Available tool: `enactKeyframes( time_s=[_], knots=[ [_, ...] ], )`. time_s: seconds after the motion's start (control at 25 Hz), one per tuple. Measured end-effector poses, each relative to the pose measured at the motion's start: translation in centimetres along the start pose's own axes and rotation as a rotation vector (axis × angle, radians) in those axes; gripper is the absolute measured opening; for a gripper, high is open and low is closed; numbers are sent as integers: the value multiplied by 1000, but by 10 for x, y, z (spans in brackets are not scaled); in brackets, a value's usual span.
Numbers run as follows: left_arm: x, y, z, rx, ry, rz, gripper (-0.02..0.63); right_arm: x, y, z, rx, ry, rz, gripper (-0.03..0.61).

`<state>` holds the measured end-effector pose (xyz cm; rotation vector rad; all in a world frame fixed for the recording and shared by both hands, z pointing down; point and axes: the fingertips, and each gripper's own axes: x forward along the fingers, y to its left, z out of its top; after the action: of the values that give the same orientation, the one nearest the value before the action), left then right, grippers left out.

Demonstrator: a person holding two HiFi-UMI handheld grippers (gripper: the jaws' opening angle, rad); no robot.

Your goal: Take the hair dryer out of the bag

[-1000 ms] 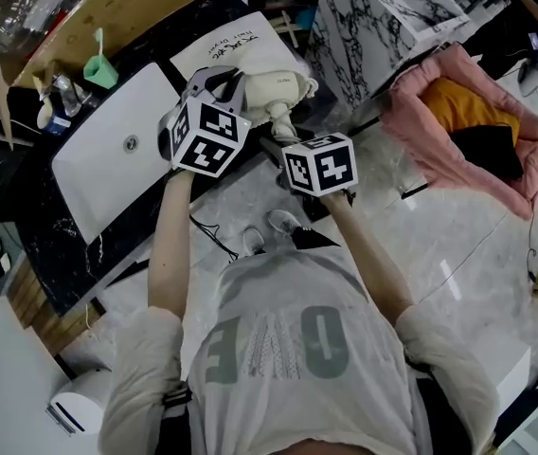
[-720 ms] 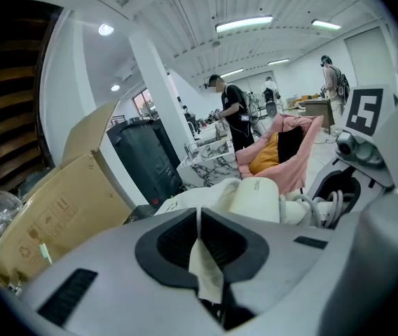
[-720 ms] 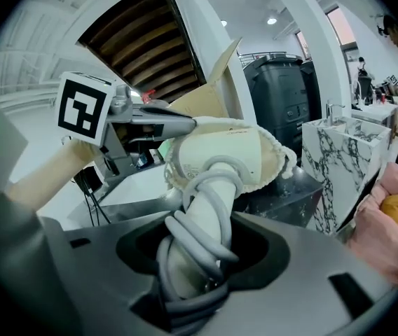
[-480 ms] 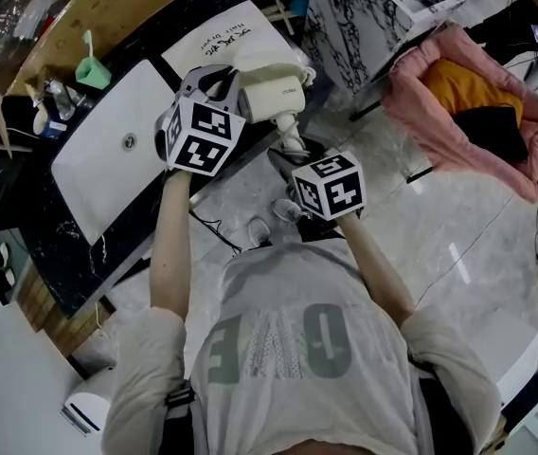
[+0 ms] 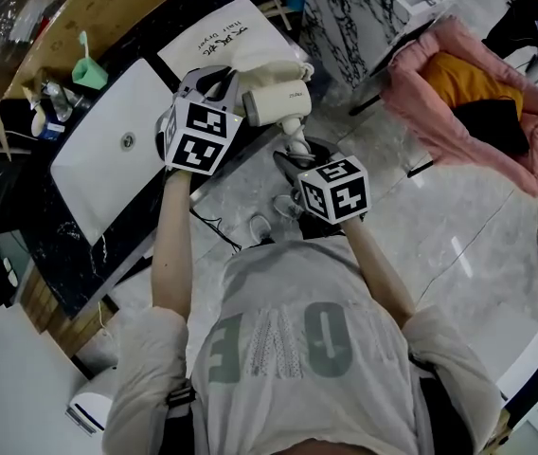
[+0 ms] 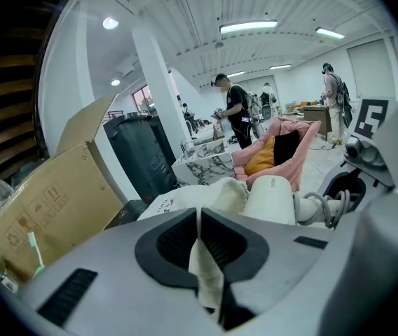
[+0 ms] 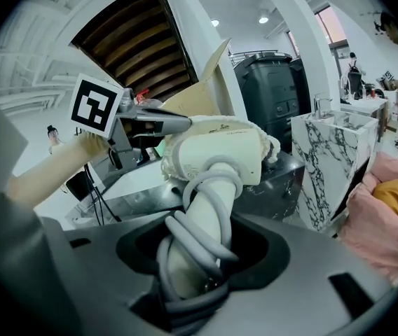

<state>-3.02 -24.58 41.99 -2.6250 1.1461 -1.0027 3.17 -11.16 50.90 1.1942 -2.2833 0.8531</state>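
A cream hair dryer (image 5: 274, 102) hangs over the counter's edge, its grey cord wound round the handle (image 7: 199, 222). My right gripper (image 5: 299, 157) is shut on that handle from below. Only the barrel's far end (image 7: 220, 156) sits inside the mouth of the cream cloth bag (image 5: 267, 60), which lies on the black counter. My left gripper (image 5: 220, 83) is shut on a fold of the bag's cloth (image 6: 209, 278), just left of the dryer. From the left gripper view the barrel (image 6: 272, 198) pokes out beside the bag (image 6: 223, 191).
A white basin (image 5: 117, 145) is set in the black counter (image 5: 51, 245) at the left, with a cardboard box (image 5: 108, 8) behind it. A marble-pattern block (image 5: 364, 17) and a pink padded bed (image 5: 458, 93) stand on the floor to the right. People stand far off.
My right gripper has drawn the hair dryer down and toward me, so more of the barrel shows outside the bag. The left gripper has stayed on the cloth.
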Motion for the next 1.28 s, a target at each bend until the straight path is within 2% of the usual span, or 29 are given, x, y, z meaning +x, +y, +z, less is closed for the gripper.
enactKeyframes(
  time_s=[0.28,0.6,0.84,1.0,1.16,1.28],
  knots=[
    [1,-3,0,-28,-10,-8,43,-17,2,31,-13,-88,-3,235],
    [-25,11,28,-104,-127,5,43,-36,6,107,-77,-242,-6,234],
    [-81,49,71,-215,-319,165,43,-59,22,171,-124,-410,7,235],
    [-136,72,96,-272,-470,321,43,-81,38,206,-163,-566,22,235],
    [-182,78,102,-299,-579,464,43,-100,56,225,-240,-709,34,235],
    [-204,76,94,-337,-606,525,43,-106,69,230,-289,-756,54,235]
  ],
)
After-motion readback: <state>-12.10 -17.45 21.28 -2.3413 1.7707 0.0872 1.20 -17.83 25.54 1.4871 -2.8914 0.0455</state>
